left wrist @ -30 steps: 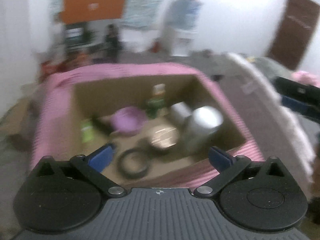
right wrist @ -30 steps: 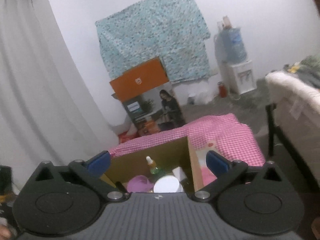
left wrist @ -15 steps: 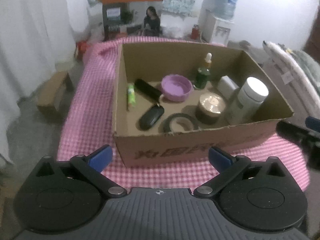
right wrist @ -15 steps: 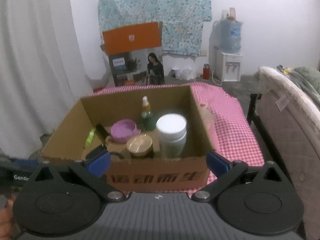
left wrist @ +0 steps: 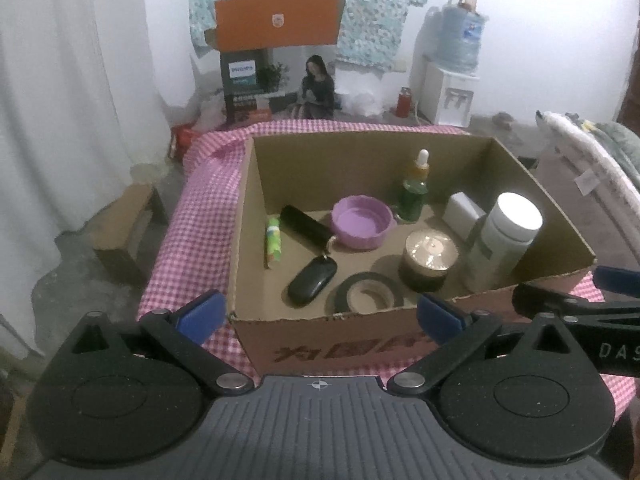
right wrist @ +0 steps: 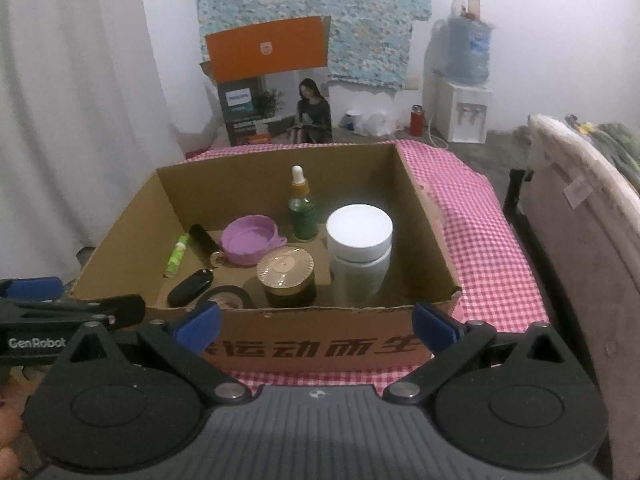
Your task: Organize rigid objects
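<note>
Left wrist view: left gripper (left wrist: 320, 316), fingers spread wide, empty, held at the near wall of the cardboard box (left wrist: 332, 350). Box on a table with pink checked cloth (left wrist: 192, 232). Inside, beyond the fingers: green tube (left wrist: 274, 240) far left, black case (left wrist: 306, 224), purple lid (left wrist: 362, 226), dropper bottle (left wrist: 416, 188), black fob (left wrist: 312, 286), tape roll (left wrist: 370, 294), gold-lidded jar (left wrist: 430, 260), white-capped jar (left wrist: 504, 240) right.

Right wrist view: right gripper (right wrist: 316, 322), fingers spread, empty, at the box's near wall (right wrist: 316, 346). White-capped jar (right wrist: 360, 250) and gold-lidded jar (right wrist: 286, 274) nearest. Left gripper's finger (right wrist: 32, 288) at left edge.
</note>
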Demonstrator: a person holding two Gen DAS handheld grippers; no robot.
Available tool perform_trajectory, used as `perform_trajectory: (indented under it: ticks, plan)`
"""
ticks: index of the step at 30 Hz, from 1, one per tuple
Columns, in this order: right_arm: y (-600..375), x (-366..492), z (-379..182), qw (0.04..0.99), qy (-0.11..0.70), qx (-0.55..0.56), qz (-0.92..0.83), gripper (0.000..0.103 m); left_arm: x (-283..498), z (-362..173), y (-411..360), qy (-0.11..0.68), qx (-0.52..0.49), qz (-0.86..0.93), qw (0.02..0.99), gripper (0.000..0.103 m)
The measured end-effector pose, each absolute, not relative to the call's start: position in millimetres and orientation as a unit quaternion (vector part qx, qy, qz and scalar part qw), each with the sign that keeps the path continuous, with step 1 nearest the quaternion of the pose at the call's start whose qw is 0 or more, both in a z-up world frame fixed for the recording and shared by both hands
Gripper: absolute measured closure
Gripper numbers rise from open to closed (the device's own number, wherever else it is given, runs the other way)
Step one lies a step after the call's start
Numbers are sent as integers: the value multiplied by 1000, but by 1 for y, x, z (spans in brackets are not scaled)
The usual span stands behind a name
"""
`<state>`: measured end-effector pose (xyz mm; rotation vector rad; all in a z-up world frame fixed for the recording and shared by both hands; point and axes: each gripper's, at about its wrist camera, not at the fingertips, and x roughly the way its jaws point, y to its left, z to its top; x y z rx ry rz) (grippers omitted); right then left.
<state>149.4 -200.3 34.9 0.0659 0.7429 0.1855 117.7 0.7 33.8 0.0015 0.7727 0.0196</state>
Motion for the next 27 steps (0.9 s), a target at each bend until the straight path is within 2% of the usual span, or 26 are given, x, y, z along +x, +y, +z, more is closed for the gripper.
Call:
perform_trajectory:
  ticks: [27]
  plan:
    - [-196, 147, 36, 931, 356, 22, 73, 0, 118, 37, 2, 371, 17, 27, 928, 1]
